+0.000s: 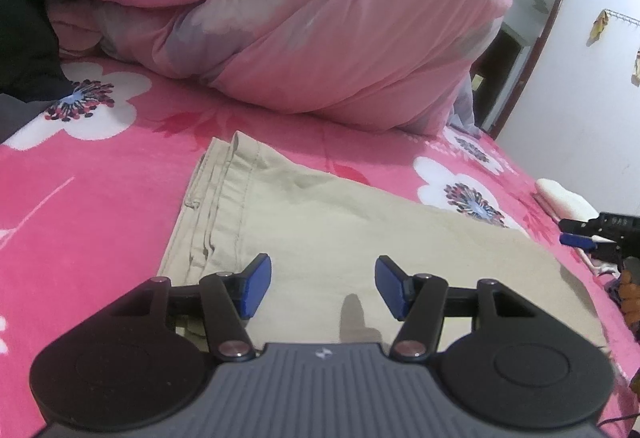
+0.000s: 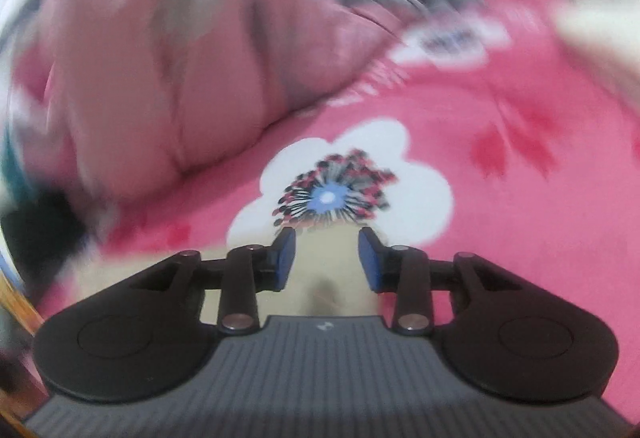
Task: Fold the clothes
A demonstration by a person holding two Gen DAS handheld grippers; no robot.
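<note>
A beige garment [image 1: 340, 226], pants by the look of its stitched band at the left, lies flat and folded on the pink floral bedspread [image 1: 80, 206]. My left gripper [image 1: 323, 288] hovers just over its near part, open, with nothing between the blue pads. In the blurred right wrist view, my right gripper [image 2: 327, 260] is open over an edge of the same beige garment [image 2: 328, 278], with a white flower print [image 2: 420, 182] just ahead. The right gripper [image 1: 588, 234] also shows at the right edge of the left wrist view.
A bulky pink quilt [image 1: 320, 18] is heaped along the far side of the bed. Dark clothing [image 1: 24, 38] lies at the far left. A white folded item [image 1: 564, 198] rests near the bed's right edge. A doorway [image 1: 524, 50] and white wall stand beyond.
</note>
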